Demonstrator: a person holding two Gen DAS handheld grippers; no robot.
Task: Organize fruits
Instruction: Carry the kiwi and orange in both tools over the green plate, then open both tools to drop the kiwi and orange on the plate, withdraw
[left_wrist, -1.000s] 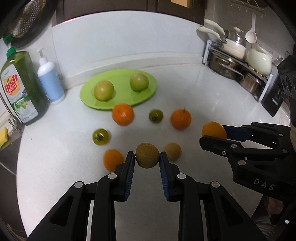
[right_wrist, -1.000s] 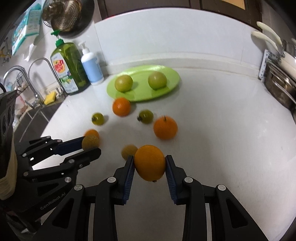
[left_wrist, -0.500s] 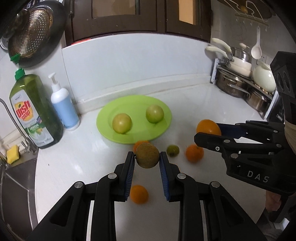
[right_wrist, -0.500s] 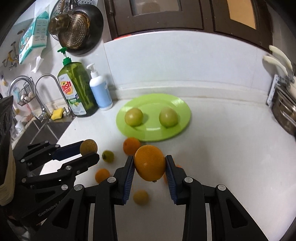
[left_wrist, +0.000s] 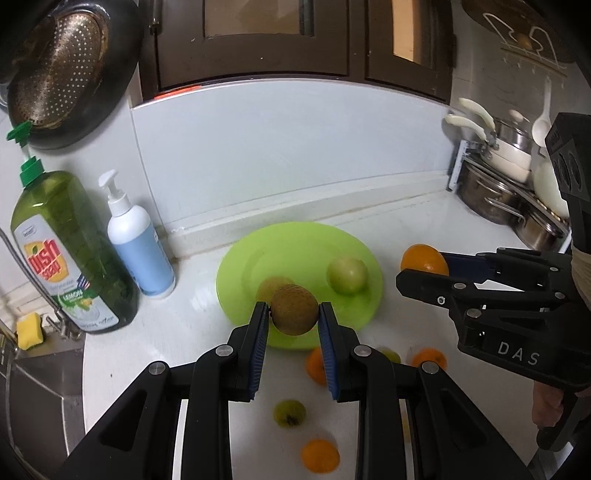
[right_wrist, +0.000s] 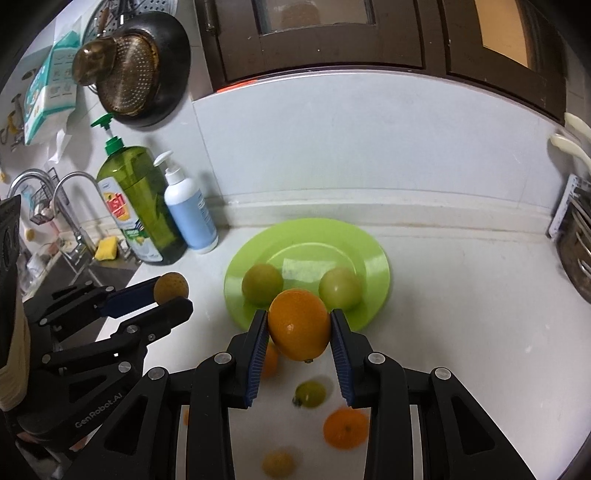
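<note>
At the far left the sink (right_wrist: 74, 273) and its tap (right_wrist: 70, 206) stand by the counter edge, with a yellow sponge (right_wrist: 106, 248) beside them. Next come the green soap bottle (right_wrist: 138, 206) and the white pump bottle (right_wrist: 188, 218), both against the wall.

The left gripper (left_wrist: 294, 314) is closed on a brown fruit (left_wrist: 294, 309), its pads pressing both sides. It hangs in the air over the near left part of the plate (left_wrist: 295, 240). The plate lies just ahead and below, so the fruit needs only to go a little forward and down. One green fruit (right_wrist: 262, 283) sits right behind it on the plate, which leaves not much free room on that side.

The right gripper (right_wrist: 299, 328) is closed too, on an orange (right_wrist: 299, 325), and it is above the near rim of the plate. A second green fruit (right_wrist: 340, 288) lies just behind it. The free middle of the plate, between the two green fruits, seems to me the safest place to put something down.

Both grippers are about equally near to the plate and close to each other, so I think they may get in each other's way. Under them, on the counter (right_wrist: 461, 314), more fruits wait: small oranges (right_wrist: 345, 428) and a green one (right_wrist: 310, 393), all blurred. At the far right stand pots (left_wrist: 495, 195).
</note>
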